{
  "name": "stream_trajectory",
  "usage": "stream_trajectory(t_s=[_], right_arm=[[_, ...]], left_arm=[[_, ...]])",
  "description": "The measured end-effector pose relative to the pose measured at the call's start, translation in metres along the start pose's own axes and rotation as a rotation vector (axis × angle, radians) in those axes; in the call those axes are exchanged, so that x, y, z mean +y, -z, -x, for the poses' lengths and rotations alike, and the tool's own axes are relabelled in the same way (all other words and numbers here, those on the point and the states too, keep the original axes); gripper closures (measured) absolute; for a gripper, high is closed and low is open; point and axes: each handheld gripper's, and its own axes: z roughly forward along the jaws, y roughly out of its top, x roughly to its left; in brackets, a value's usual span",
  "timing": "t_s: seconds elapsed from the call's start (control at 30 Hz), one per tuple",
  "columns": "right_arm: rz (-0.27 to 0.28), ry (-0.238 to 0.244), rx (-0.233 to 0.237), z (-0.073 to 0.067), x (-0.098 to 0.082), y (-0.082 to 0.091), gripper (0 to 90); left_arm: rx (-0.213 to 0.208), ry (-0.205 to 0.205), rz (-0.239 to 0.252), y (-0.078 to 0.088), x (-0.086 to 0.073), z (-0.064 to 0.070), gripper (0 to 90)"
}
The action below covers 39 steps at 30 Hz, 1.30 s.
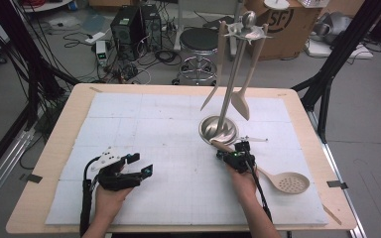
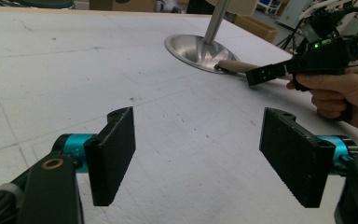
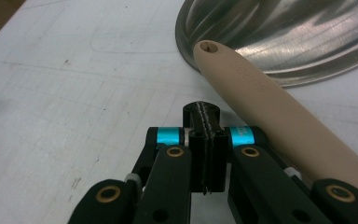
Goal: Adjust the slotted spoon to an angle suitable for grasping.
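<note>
A steel utensil stand (image 1: 230, 84) rises from its round dished base (image 1: 209, 130) at the middle right of the white board, with two beige utensils (image 1: 241, 103) hanging from its top. A beige slotted spoon (image 1: 290, 182) lies on the board. The end of its handle (image 3: 261, 91), with a hole in it, rests on the base rim (image 3: 242, 70). My right gripper (image 3: 205, 116) is shut with nothing between its jaws and sits just left of that handle, low over the board. My left gripper (image 2: 196, 149) hovers open and holds nothing at the front left (image 1: 141, 164).
The white foam board (image 1: 144, 124) covers a wooden table (image 1: 54, 148). Behind the table stand a stool (image 1: 198, 42), computer boxes (image 1: 129, 25), cables and a cardboard box (image 1: 283, 25). Black frame legs (image 1: 327, 84) stand at the right.
</note>
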Motion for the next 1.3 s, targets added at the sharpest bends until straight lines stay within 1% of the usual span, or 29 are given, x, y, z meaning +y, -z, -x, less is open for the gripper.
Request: stream_trajectory(t_s=[0.07, 0.17, 0.23, 0.27, 0.33, 0.37, 0.43, 0.47, 0.53, 0.57, 0.6, 0.63, 0.7, 0.8, 0.83, 0.93, 1.0, 1.1, 1.13, 1.23, 1.3], right_arm=[[-0.007, 0.003, -0.001, 0.000, 0.002, -0.002, 90.0], [-0.010, 0.016, -0.025, -0.003, 0.006, -0.008, 90.0], [-0.001, 0.008, -0.043, -0.002, 0.009, -0.011, 90.0], [0.008, -0.005, -0.050, -0.001, 0.011, -0.012, 90.0], [0.009, -0.030, -0.044, 0.003, 0.012, -0.014, 90.0], [0.006, -0.031, -0.043, 0.002, 0.012, -0.014, 90.0], [-0.003, -0.011, -0.044, 0.000, 0.012, -0.013, 90.0], [-0.002, -0.014, -0.047, 0.000, 0.012, -0.013, 90.0], [0.020, -0.023, -0.051, 0.003, 0.013, -0.013, 90.0], [0.028, -0.037, -0.046, 0.004, 0.014, -0.012, 90.0], [0.036, -0.038, -0.048, 0.006, 0.014, -0.012, 90.0], [0.042, -0.045, -0.059, 0.006, 0.014, -0.012, 90.0], [0.042, -0.061, -0.059, 0.008, 0.015, -0.011, 90.0], [0.042, -0.058, -0.059, 0.011, 0.016, -0.009, 90.0], [0.045, -0.057, -0.054, 0.011, 0.016, -0.008, 90.0], [0.059, -0.105, 0.010, 0.014, 0.015, -0.002, 90.0], [0.065, -0.119, 0.043, 0.017, 0.015, 0.001, 89.9], [0.072, -0.143, 0.078, 0.021, 0.015, 0.008, 89.4], [0.075, -0.161, 0.096, 0.023, 0.014, 0.010, 87.0], [0.086, -0.156, 0.118, 0.028, 0.013, 0.018, 83.0], [0.101, -0.166, 0.138, 0.031, 0.014, 0.023, 80.5]], left_arm=[[0.000, 0.000, 0.003, -0.001, 0.000, 0.000, 27.4], [-0.002, -0.002, 0.001, -0.001, 0.000, 0.000, 27.4], [-0.002, 0.001, 0.002, 0.000, 0.000, 0.000, 27.4], [0.000, 0.002, 0.002, 0.000, 0.000, 0.000, 27.4], [-0.001, 0.007, 0.005, 0.001, 0.000, -0.002, 27.4], [0.004, 0.008, 0.009, 0.001, 0.000, -0.002, 27.4], [0.005, 0.008, 0.006, 0.001, 0.000, -0.003, 27.4], [0.003, 0.008, 0.005, 0.001, 0.000, -0.003, 27.4], [0.002, 0.011, 0.008, 0.002, 0.000, -0.002, 27.4], [0.002, 0.011, 0.009, 0.002, 0.000, -0.002, 27.5], [-0.002, 0.010, 0.010, 0.002, 0.000, -0.002, 27.5], [-0.001, 0.010, 0.011, 0.002, 0.000, -0.002, 27.6], [-0.002, 0.011, 0.007, 0.002, 0.000, -0.002, 27.6], [-0.001, 0.008, 0.007, 0.001, 0.000, -0.002, 27.6], [-0.002, 0.008, 0.006, 0.001, 0.000, -0.002, 27.6], [0.001, 0.006, 0.005, 0.001, 0.000, -0.003, 27.6], [0.000, 0.009, 0.005, 0.001, 0.000, -0.003, 27.6], [-0.003, 0.011, 0.010, 0.000, 0.000, -0.002, 27.6], [-0.002, 0.012, 0.009, 0.000, 0.000, -0.002, 27.6], [-0.005, 0.007, 0.008, -0.002, 0.001, -0.001, 27.6], [-0.007, 0.007, 0.005, -0.003, 0.001, -0.001, 27.7]])
